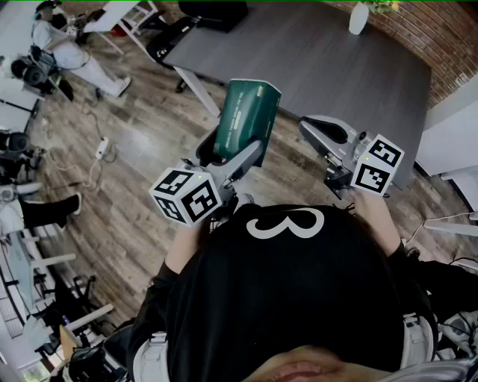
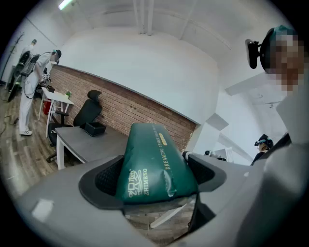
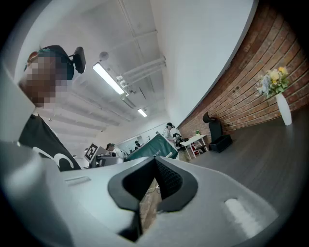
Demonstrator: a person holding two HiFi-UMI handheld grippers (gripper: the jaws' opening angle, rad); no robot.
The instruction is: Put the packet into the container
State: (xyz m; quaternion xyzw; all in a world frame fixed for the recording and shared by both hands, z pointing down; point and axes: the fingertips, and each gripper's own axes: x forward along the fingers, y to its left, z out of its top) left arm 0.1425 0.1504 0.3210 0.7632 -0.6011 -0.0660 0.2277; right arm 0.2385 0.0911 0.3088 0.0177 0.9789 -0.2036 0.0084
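A dark green packet (image 1: 246,119) with gold lettering stands up between the jaws of my left gripper (image 1: 231,149), which is shut on its lower end. In the left gripper view the packet (image 2: 154,164) fills the gap and both pads of that gripper (image 2: 154,176) press its sides. My right gripper (image 1: 317,130) is held level beside it, shut with nothing in it; its pads meet at the tips (image 3: 155,166). The packet (image 3: 152,147) shows to its left. A black open container (image 2: 94,128) sits on the grey table (image 1: 314,60), far from both grippers.
A white vase with flowers (image 1: 359,16) stands at the table's far end by the brick wall. A black office chair (image 2: 87,111) is behind the table. People and equipment (image 1: 60,52) stand at the left, and a cable and power strip (image 1: 102,147) lie on the wood floor.
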